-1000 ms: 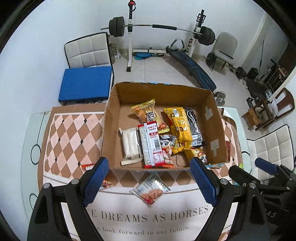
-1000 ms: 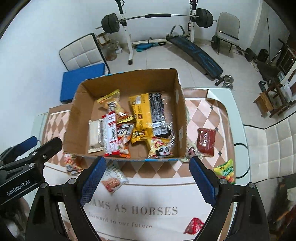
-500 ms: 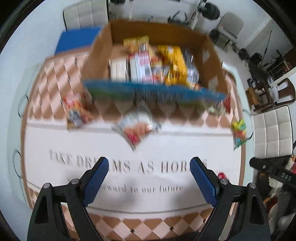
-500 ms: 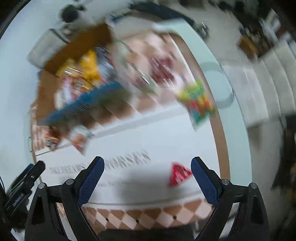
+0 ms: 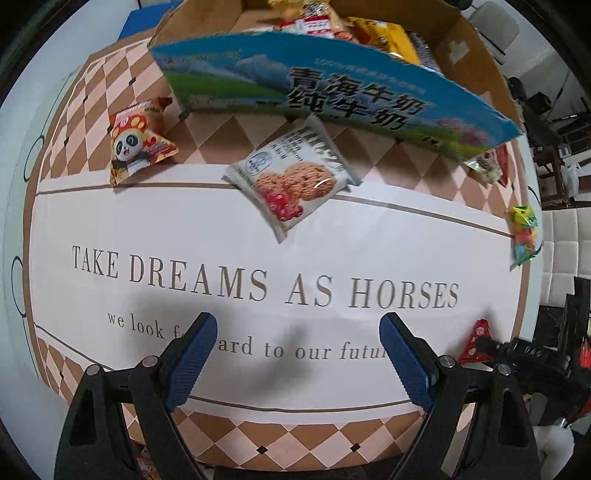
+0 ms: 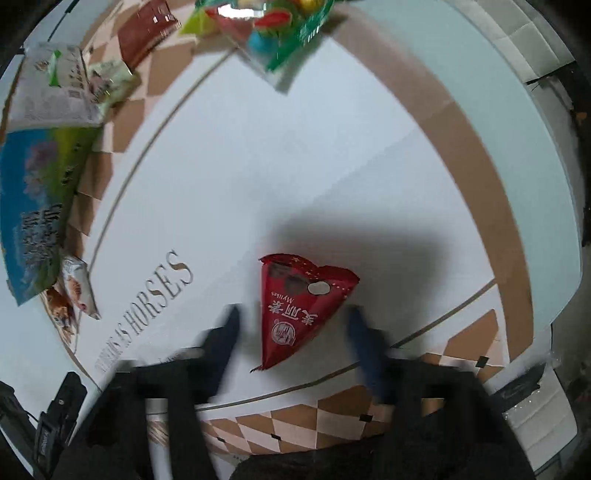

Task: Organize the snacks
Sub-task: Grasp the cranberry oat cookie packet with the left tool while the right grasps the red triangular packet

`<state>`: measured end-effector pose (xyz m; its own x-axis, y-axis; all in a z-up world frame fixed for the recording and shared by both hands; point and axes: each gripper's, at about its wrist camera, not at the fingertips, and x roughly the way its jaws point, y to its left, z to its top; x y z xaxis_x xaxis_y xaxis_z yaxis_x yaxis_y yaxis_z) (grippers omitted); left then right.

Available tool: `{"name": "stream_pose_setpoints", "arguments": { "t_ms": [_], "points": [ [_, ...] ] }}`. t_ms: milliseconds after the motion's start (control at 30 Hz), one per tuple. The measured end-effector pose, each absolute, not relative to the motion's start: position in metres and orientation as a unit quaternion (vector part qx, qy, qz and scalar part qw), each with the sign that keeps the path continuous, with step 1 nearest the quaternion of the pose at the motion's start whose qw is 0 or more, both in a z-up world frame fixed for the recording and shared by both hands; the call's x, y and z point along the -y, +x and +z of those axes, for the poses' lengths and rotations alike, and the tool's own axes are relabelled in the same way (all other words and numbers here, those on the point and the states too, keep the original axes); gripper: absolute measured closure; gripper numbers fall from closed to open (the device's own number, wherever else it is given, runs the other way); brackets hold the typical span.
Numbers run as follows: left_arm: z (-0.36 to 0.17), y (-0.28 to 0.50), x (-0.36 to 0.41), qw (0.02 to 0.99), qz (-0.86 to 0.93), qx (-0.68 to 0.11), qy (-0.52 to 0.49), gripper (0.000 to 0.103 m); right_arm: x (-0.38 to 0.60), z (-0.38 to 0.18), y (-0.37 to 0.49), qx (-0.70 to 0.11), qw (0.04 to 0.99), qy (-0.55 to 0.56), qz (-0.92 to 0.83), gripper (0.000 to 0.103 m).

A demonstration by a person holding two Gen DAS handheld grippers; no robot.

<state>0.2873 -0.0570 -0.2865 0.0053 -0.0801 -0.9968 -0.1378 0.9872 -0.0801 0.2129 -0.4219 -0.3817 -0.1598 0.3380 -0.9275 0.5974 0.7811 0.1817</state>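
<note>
A cardboard box (image 5: 332, 96) with a blue printed front holds several snack packs. In front of it on the mat lie a grey cookie pack (image 5: 295, 177) and a panda snack pack (image 5: 138, 142). My left gripper (image 5: 297, 350) is open and empty, low over the mat's lettering. My right gripper (image 6: 293, 325) is open, its blurred fingers on either side of a red triangular snack pack (image 6: 295, 310), which also shows in the left wrist view (image 5: 476, 339). It is not gripped.
A green candy bag (image 6: 269, 29) lies near the table's right edge, also seen in the left wrist view (image 5: 524, 232). A dark red pack (image 6: 147, 29) and a pale pack (image 6: 110, 79) lie beside the box's right side. The glass table rim (image 6: 535, 147) borders the mat.
Both grippers have dropped from above the box towards the mat. The right one swung right and down onto the red triangular pack. Both stayed open.
</note>
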Motion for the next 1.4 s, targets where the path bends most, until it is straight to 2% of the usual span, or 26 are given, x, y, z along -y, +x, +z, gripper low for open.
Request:
{"name": "stream_pose_setpoints", "arguments": {
  "t_ms": [200, 433, 633, 867, 933, 967, 1067, 1267, 1400],
  "points": [
    [-0.287, 0.314, 0.051, 0.717, -0.009, -0.695, -0.052, 0.013, 0.404, -0.369, 0.223, -0.747, 0.588, 0.298, -0.083, 0.065],
    [-0.307, 0.377, 0.068, 0.714, -0.083, -0.688, 0.101, 0.013, 0.368, -0.352, 0.261, -0.745, 0.609, 0.267, -0.044, 0.065],
    [-0.347, 0.401, 0.084, 0.666, -0.132, -0.717, 0.162, 0.013, 0.347, -0.346, 0.292, -0.747, 0.619, 0.242, -0.024, 0.065],
    [-0.373, 0.405, 0.091, 0.643, -0.154, -0.734, 0.153, 0.013, 0.338, -0.338, 0.309, -0.745, 0.626, 0.228, -0.008, 0.065],
    [-0.373, 0.405, 0.088, 0.65, -0.151, -0.733, 0.134, 0.019, 0.337, -0.337, 0.311, -0.746, 0.626, 0.227, -0.007, 0.065],
    [-0.371, 0.405, 0.085, 0.655, -0.142, -0.732, 0.122, 0.028, 0.335, -0.337, 0.31, -0.747, 0.626, 0.225, -0.006, 0.065],
    [-0.367, 0.399, 0.074, 0.657, -0.117, -0.741, 0.074, 0.033, 0.339, -0.336, 0.31, -0.749, 0.625, 0.22, -0.006, 0.065],
    [-0.369, 0.373, 0.056, 0.635, -0.049, -0.771, -0.01, 0.034, 0.332, -0.344, 0.309, -0.758, 0.618, 0.21, -0.004, 0.065],
    [-0.379, 0.363, 0.054, 0.624, -0.041, -0.78, -0.014, 0.033, 0.327, -0.348, 0.307, -0.763, 0.614, 0.203, 0.003, 0.065]
  ]
}}
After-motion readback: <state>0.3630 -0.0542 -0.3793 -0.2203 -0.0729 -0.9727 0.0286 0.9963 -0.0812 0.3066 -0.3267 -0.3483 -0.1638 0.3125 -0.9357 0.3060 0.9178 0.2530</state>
